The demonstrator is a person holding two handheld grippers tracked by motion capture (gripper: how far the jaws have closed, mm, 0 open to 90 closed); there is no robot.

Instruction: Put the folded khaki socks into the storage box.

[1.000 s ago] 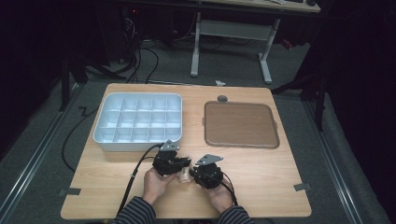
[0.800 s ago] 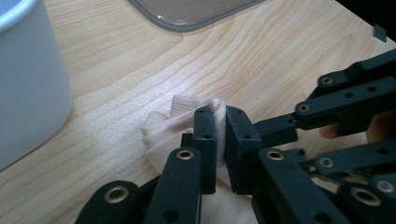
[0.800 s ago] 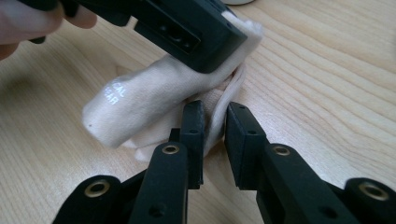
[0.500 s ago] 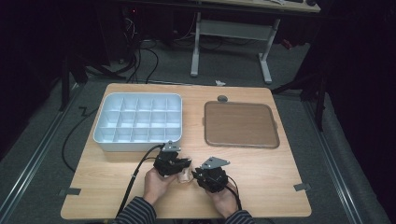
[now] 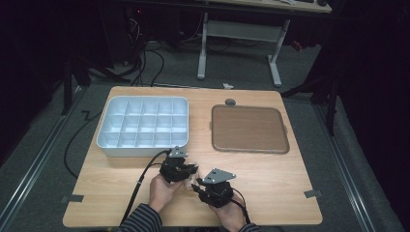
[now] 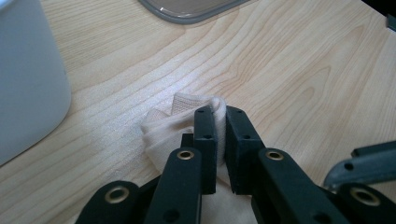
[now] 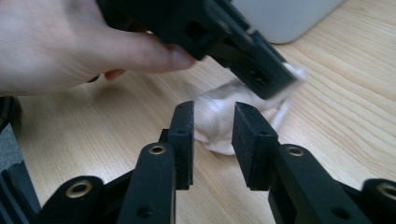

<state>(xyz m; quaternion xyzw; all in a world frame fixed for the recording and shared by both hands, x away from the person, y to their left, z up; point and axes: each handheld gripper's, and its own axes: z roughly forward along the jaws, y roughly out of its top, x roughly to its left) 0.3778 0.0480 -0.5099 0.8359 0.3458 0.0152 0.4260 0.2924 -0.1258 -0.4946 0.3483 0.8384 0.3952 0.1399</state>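
A small piece of cream-coloured ribbed knit fabric (image 6: 180, 119) is lying crumpled on the pale wooden surface (image 5: 270, 174) near its front edge, just in front of the light blue plastic compartment tray (image 5: 143, 126). The cloth is looking soft and bunched, with a fine woven texture on its raised fold and loose wrinkled lobes spreading towards the tray. The left gripper (image 6: 220, 122) is pinching that upright fold, its black fingers (image 6: 205, 135) closing tightly on the fabric. The right gripper (image 7: 213, 122) is hovering just beside the cloth with its fingers apart, having just been opening, and nothing is sitting between them. A brown flat rectangular tray (image 5: 249, 128) is resting well apart to the right.
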